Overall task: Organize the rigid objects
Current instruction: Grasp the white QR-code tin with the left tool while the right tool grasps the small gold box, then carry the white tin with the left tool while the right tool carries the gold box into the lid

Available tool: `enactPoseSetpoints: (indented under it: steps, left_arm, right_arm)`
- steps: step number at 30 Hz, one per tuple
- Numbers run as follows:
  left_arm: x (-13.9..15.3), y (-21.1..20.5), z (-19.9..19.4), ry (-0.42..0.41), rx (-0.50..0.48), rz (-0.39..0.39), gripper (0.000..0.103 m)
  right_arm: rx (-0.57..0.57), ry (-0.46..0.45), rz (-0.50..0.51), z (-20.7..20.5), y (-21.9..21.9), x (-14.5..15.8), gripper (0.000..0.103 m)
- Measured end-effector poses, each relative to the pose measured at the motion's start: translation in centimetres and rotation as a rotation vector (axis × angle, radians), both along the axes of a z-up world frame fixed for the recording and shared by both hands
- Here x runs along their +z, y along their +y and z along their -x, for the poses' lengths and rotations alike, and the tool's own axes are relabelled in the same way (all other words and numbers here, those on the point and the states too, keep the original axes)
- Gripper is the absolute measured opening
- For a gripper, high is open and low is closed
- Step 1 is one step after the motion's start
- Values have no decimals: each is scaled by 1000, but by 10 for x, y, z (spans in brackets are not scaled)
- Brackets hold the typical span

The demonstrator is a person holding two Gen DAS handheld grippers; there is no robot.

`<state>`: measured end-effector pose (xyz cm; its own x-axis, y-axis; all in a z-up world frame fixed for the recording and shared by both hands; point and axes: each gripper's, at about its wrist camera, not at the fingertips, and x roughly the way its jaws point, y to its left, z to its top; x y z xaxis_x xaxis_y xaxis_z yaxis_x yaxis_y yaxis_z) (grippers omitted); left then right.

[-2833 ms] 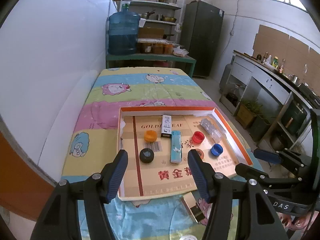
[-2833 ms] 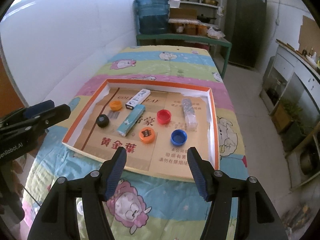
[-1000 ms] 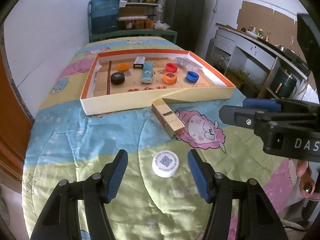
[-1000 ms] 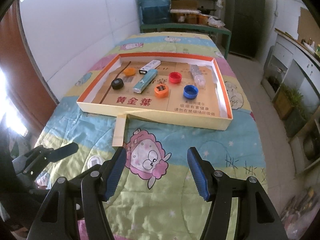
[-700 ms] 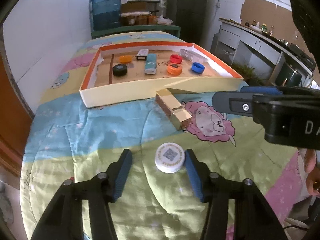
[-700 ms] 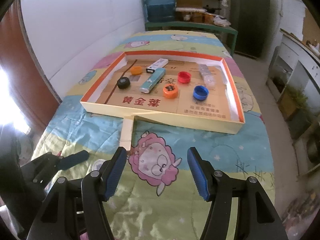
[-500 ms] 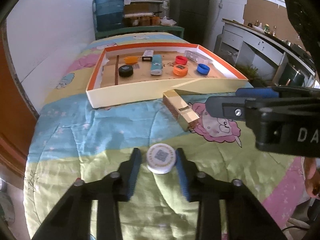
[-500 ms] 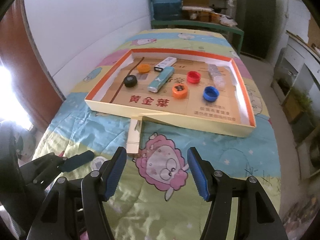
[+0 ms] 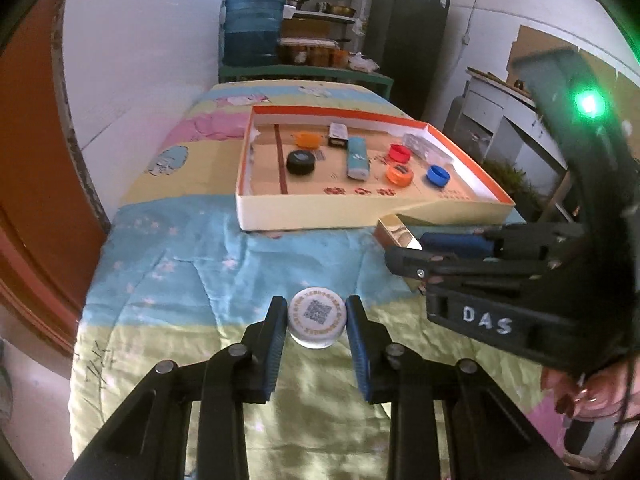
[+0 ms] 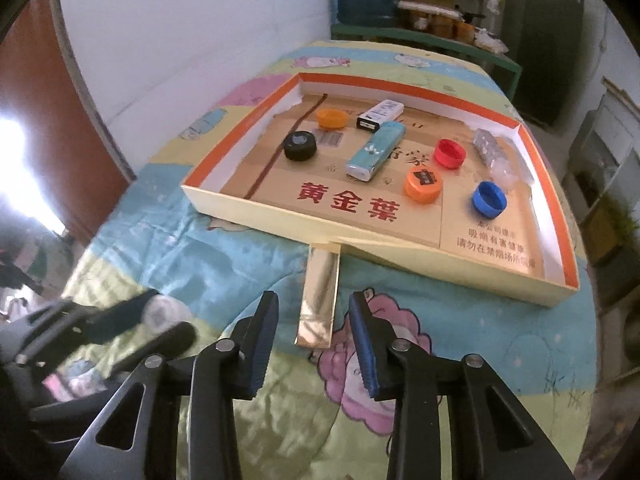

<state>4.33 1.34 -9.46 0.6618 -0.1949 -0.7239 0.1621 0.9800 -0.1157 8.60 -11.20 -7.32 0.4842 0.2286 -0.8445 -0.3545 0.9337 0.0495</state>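
- Left gripper point(image 9: 316, 320): jaws drawn in on a white cap point(image 9: 317, 318), blue pads against both its sides. The cap sits on the quilt point(image 9: 192, 248) near the front edge, a printed code square on top. Seen from the right wrist camera, this gripper and cap are blurred at lower left.
- Right gripper point(image 10: 314, 322): jaws closing, with the near end of a gold box point(image 10: 320, 300) between the fingertips. A gap shows on each side of the box, so the pads do not press it. In the left wrist view its dark body hides most of the box; only the far end shows.
- Gold box: long and narrow, lying flat on the quilt, its far end touching the front wall of the tray point(image 10: 400, 256).
- Tray: shallow cardboard lid with an orange rim and red printed characters on the floor, lying on the quilt beyond both grippers.
- Inside the tray, left to right: black cap point(image 10: 300, 146), orange cap point(image 10: 332, 118), small white and black box point(image 10: 380, 114), light blue box point(image 10: 376, 151), orange cap with dark label point(image 10: 423, 184), red cap point(image 10: 450, 153), blue cap point(image 10: 489, 199), clear plastic strip point(image 10: 494, 152), contents hard to make out.
- Person: fingers point(image 9: 576, 394) at the lower right edge of the left wrist view, cut off.
- Background: blue water jug point(image 9: 254, 30) and shelves behind the table, items on them too small to tell.
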Motion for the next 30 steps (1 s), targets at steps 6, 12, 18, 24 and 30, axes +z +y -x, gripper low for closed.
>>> enactPoseSetpoints:
  steps: [6,12,18,24,30]
  left_arm:
    - [2,9,-9,5,10,20,31]
    - [7,13,-17,5,8,41,31]
    - [16,14,-27,-1,2,69,31]
    - [30,11,-40,-22,-9,79,31]
    - [42,3,-57,-42,-23,83,31]
  right_arm:
    - [1,-13,38,-2,5,-5,18]
    - [-16,-35,-5,4,-3,6,18]
    - [-45,-49,-62,7,-16,23,18]
    - [-75,-73,-93,9,-29,39,18]
    - [-110,-86,-107,3,-44,47,18]
